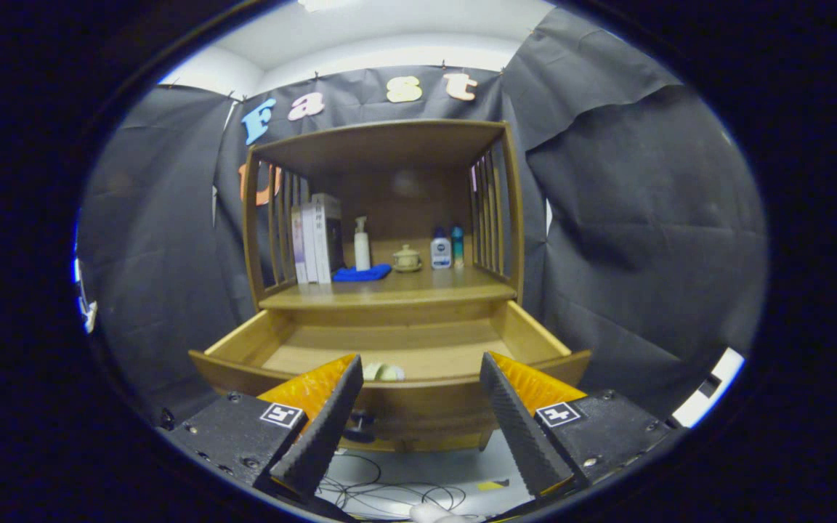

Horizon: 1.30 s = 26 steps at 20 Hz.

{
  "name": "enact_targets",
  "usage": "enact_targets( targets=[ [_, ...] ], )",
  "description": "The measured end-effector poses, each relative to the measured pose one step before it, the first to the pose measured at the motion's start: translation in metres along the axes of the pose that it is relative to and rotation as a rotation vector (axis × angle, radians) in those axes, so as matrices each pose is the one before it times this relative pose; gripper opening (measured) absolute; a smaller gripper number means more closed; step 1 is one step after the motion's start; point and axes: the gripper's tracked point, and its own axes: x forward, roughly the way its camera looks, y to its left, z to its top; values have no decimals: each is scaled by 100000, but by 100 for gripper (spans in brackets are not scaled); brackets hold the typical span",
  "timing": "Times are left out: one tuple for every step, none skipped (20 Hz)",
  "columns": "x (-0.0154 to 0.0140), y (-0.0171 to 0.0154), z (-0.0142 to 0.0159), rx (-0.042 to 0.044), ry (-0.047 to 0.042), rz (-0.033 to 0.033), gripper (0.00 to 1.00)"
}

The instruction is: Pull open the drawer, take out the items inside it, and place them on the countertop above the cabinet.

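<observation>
1. Between our two fingers and just beyond them, the drawer (389, 349) stands pulled well out of the cabinet (382, 218), so we judge the first step done.
2. Inside the drawer, close behind its front panel, we see one pale, rounded item (383, 373), partly hidden by the panel; we cannot tell what it is, nor whether more lie behind the front edge. The rest of the drawer floor that we can see is bare.
3. Our hand-held gripper (418, 414) is wide open and has hold of nothing; its fingers sit in front of the drawer face, apart from it, with the dark knob (360, 420) just beside the left finger.
4. Left to do, in our judgement: reach over the front panel, grasp the pale item, and set it on the worktop (418, 285) above the drawer.
5. On that worktop we count a few upright books (317, 240), one pump bottle (362, 245) over one blue cloth (360, 274), one small lidded pot (406, 258), and two small bottles (447, 248) side by side.
6. Below the cabinet, loose cables (389, 490) lie on the floor.
</observation>
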Motion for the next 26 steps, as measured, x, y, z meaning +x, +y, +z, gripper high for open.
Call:
enact_targets(
  targets=[
    [377,297,1550,122,-1212,1309,100],
    [661,245,1566,30,-1384,793,100],
    [774,230,1575,8,-1362,827,100],
    [1072,232,1135,159,660,332,100],
    [1197,368,1008,458,737,1135,100],
    [614,553,445,711,2820,776,100],
    [1273,579,483,491,3266,965,100],
    [1407,911,518,1166,3023,2634,100],
    [1399,1102,280,1191,3751,3466,100],
    [1598,777,153,698,3629,1727,100],
    [1438,244,-378,-839,5366,-223,100],
    [1519,230,-308,-1450,4723,-240,100],
    [1571,299,-404,-1300,3723,-373,100],
    [1340,311,-232,-987,3484,329,100],
    [1395,24,-571,-1275,4097,-1618,100],
    [1279,-22,-934,-1348,5810,-1103,100],
    [1321,-35,-1222,-1225,6580,-619,100],
    [529,15,-1284,-176,6731,-1477,100],
    [838,307,-1693,-940,7263,349,100],
    [1358,-77,-941,245,5174,-255,100],
    [953,-182,-1611,43,6584,-1537,100],
    [751,-59,-1519,-19,6702,-1307,100],
    [620,290,-997,1145,4699,-39,99],
    [432,105,-970,879,5020,291,96],
    [414,-311,-881,1244,4661,61,94],
    [543,-15,-434,2104,3959,665,91]
  ],
)
